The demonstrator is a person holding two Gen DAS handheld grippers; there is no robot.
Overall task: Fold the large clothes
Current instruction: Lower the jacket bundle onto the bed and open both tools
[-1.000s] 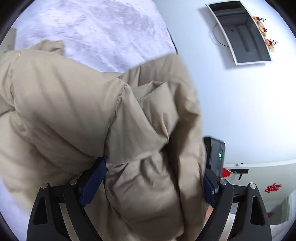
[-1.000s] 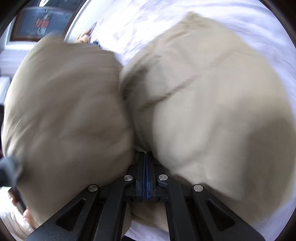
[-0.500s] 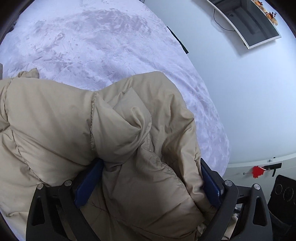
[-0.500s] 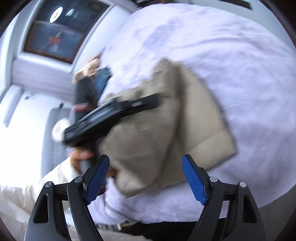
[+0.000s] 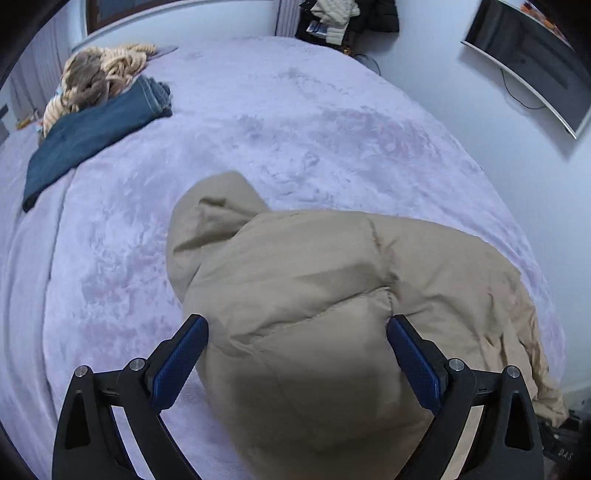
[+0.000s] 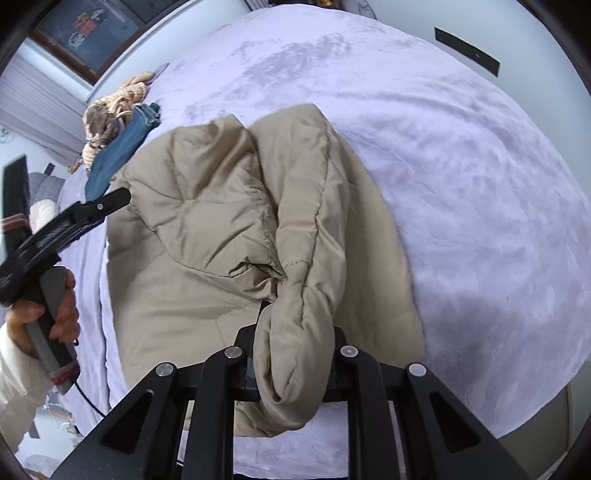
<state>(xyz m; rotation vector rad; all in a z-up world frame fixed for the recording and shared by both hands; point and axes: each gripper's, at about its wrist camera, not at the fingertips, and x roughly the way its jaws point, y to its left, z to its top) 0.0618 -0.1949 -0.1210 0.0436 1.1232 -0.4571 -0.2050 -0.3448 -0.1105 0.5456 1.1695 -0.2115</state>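
Across the middle of both views your tan puffer jacket lies bunched on the lavender bedspread, not yet a tidy fold. Your right gripper is clamped on a puffy fold, likely a sleeve; your left gripper stands wide apart above the fabric, holding nothing. You've most folding left, judging by the lumps.

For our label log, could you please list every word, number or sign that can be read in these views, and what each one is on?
"DAS": faint pale letters on a dark object at the lower right edge of the left wrist view; anything further is cut off.
Framed picture on the wall: red and white marks, too blurred to read.
Jacket and bed cover: no text visible.
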